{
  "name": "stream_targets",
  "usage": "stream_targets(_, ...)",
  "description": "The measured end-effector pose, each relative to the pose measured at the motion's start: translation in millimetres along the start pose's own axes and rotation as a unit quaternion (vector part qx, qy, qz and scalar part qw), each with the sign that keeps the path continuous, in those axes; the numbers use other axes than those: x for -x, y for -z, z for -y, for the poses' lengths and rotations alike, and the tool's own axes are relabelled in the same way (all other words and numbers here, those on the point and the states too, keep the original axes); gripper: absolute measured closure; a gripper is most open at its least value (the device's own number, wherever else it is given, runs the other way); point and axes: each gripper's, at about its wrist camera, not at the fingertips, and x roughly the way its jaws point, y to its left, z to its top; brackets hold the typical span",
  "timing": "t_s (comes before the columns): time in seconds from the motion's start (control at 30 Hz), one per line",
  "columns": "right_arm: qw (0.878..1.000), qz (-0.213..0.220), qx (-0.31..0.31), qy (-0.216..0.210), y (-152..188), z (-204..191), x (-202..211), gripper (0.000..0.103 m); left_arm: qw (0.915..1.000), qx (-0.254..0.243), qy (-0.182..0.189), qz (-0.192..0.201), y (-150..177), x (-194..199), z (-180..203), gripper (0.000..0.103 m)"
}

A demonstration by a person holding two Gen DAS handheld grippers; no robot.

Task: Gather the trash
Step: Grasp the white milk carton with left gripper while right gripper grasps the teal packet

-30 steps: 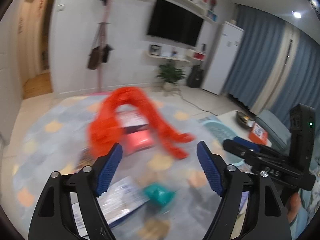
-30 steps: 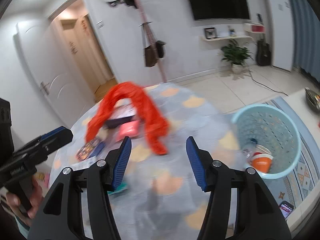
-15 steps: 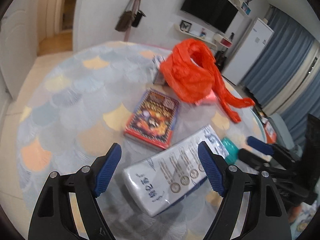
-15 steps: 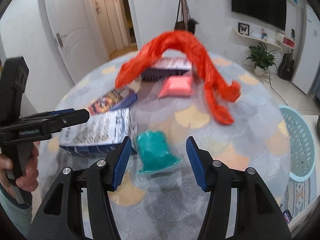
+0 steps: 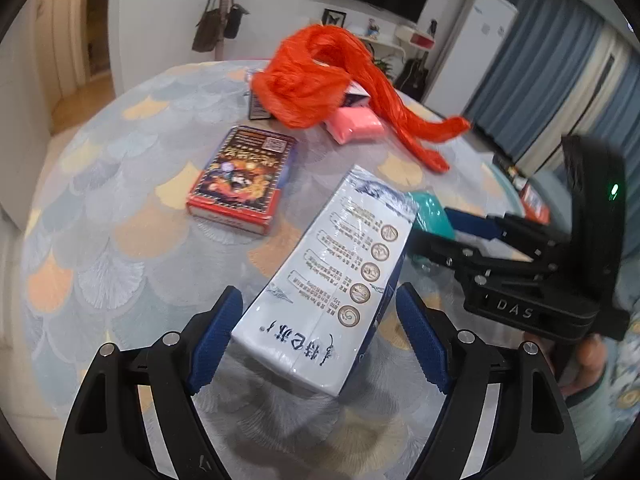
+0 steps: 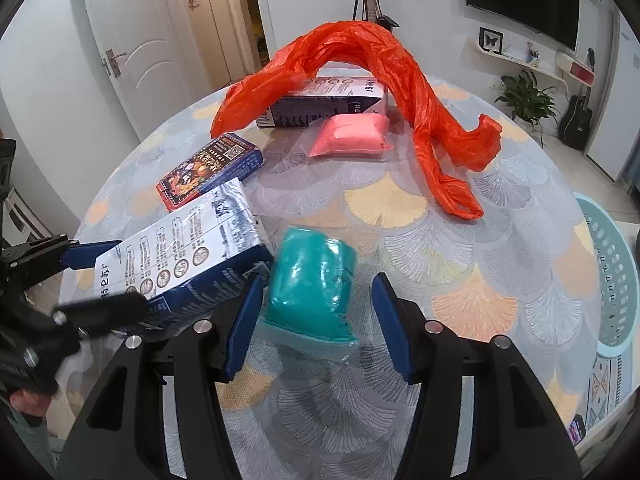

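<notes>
A long white and blue carton [image 5: 336, 276] lies on the round table, its near end between the open jaws of my left gripper [image 5: 316, 336]; it also shows in the right wrist view [image 6: 180, 252]. A teal plastic packet [image 6: 312, 284] lies between the open jaws of my right gripper [image 6: 320, 316]; it shows in the left wrist view [image 5: 430, 212] beside the carton's far end. My right gripper [image 5: 436, 228] and my left gripper [image 6: 108, 276] each appear in the other view.
An orange plastic bag [image 6: 384, 76] arches over a second carton [image 6: 328, 100] at the back of the table [image 6: 480, 264]. A pink packet [image 6: 352, 134] and a red and blue box [image 6: 208, 168] lie nearby. A pale blue basket [image 6: 616, 280] stands off the table's right side.
Both grippers have dropped low and moved in. The carton now lies between my left jaws and the teal packet between my right jaws.
</notes>
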Motion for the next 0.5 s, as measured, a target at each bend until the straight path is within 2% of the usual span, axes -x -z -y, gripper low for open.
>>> stream_targets(0.1,1.000,-0.003,-0.004,-0.004,0,3,0,0.063,0.9993,-0.022,-0.028,-0.009,0,-10,15,0.026)
stream_targets(0.27,1.000,0.000,-0.015,0.006,3,13,4,0.065,0.9966,-0.054,-0.060,-0.016,1,-22,34,0.027)
stream_targets(0.37,1.000,0.006,-0.024,0.013,4,22,9,0.066,0.9952,-0.061,-0.075,-0.015,0,-27,41,0.035)
stream_targets(0.43,0.999,0.010,-0.030,0.015,3,29,12,0.067,0.9955,-0.062,-0.071,-0.008,-1,-26,45,0.044)
stream_targets(0.5,0.999,0.017,-0.035,0.018,3,34,18,0.067,0.9963,-0.060,-0.062,0.000,-2,-23,47,0.045)
